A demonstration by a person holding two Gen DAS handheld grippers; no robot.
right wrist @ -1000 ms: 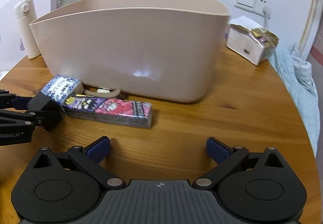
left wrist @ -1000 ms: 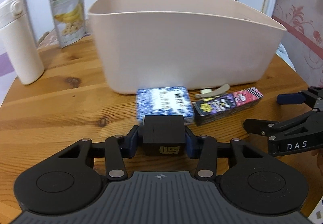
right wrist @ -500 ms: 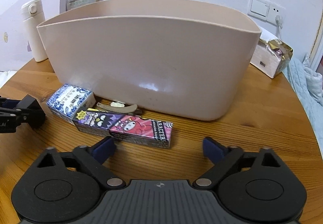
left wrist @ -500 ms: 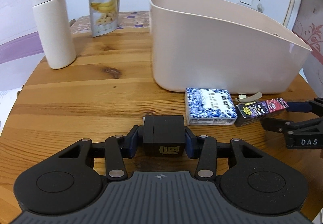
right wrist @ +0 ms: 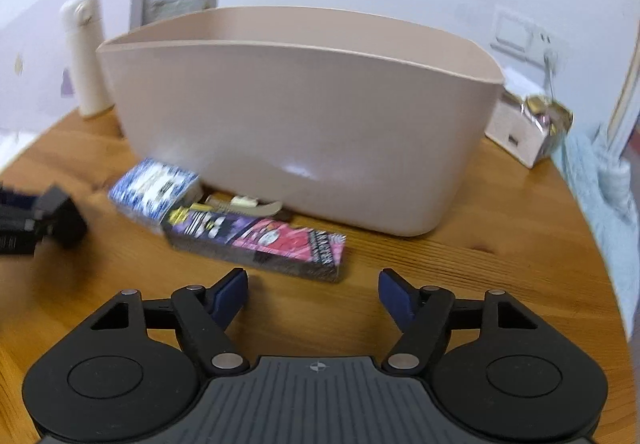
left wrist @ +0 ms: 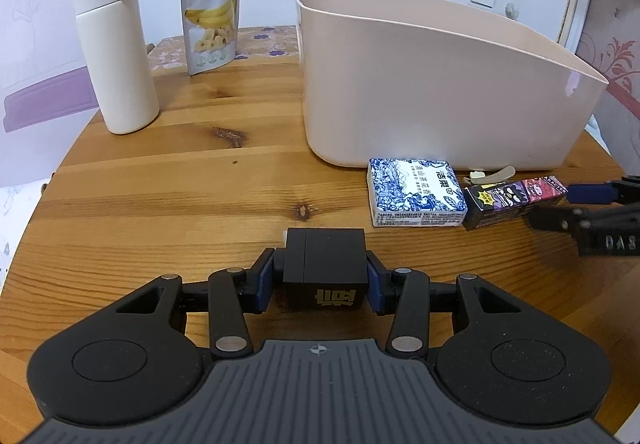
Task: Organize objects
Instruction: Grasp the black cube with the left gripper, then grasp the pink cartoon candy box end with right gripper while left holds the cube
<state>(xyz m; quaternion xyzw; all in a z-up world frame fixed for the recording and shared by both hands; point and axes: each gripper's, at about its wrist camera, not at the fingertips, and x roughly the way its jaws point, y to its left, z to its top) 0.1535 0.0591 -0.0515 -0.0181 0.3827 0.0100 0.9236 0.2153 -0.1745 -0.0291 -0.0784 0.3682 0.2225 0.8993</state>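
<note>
My left gripper [left wrist: 320, 280] is shut on a black box [left wrist: 324, 268] with gold print, held above the wooden table [left wrist: 160, 196] left of the beige tub [left wrist: 440, 96]. A blue-and-white tissue pack [left wrist: 416, 198] and a purple cartoon box [left wrist: 516, 200] lie in front of the tub, with a beige clip [left wrist: 490, 177] behind them. My right gripper [right wrist: 312, 292] is open and empty, just short of the purple cartoon box [right wrist: 260, 244]. The tissue pack [right wrist: 154, 188] and the tub [right wrist: 304, 116] also show in the right wrist view.
A white flask [left wrist: 116, 60] and a banana-chip pouch [left wrist: 210, 12] stand at the back left. A gold-wrapped white box [right wrist: 528, 132] sits at the back right behind the tub. The table's round edge curves close on the right.
My left gripper has carried the black box back and left, away from the tub. My right gripper has moved closer to the purple cartoon box.
</note>
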